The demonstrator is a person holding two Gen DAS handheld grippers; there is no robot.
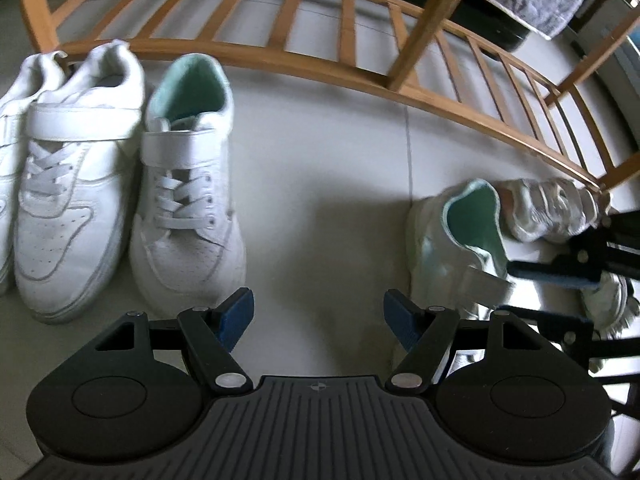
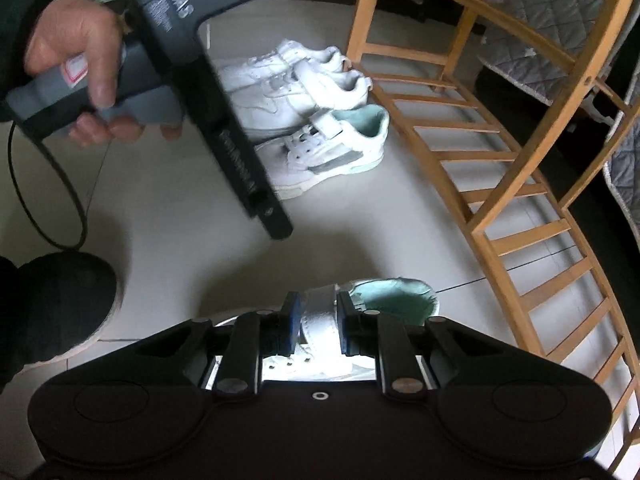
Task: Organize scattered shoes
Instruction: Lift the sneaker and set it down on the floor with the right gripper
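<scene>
My right gripper (image 2: 318, 320) is shut on the strap of a white sneaker with mint lining (image 2: 394, 296), held just above the floor. In the left wrist view that same sneaker (image 1: 452, 248) is at the right, with the right gripper (image 1: 508, 290) clamped across it. Its mate, another mint-lined sneaker (image 1: 188, 200), stands on the floor next to a pair of white sneakers (image 1: 72, 200), heels toward the rack. My left gripper (image 1: 318, 316) hovers open over bare floor in front of the mate, holding nothing. A hand (image 2: 76, 52) holds that left gripper.
A wooden slatted shoe rack (image 1: 360, 12) runs along the back and right (image 2: 520, 184). A blurred pale shoe (image 1: 548, 208) lies by the rack's foot. A dark rounded shoe or foot (image 2: 60, 308) and a black cable (image 2: 44, 216) are at the left.
</scene>
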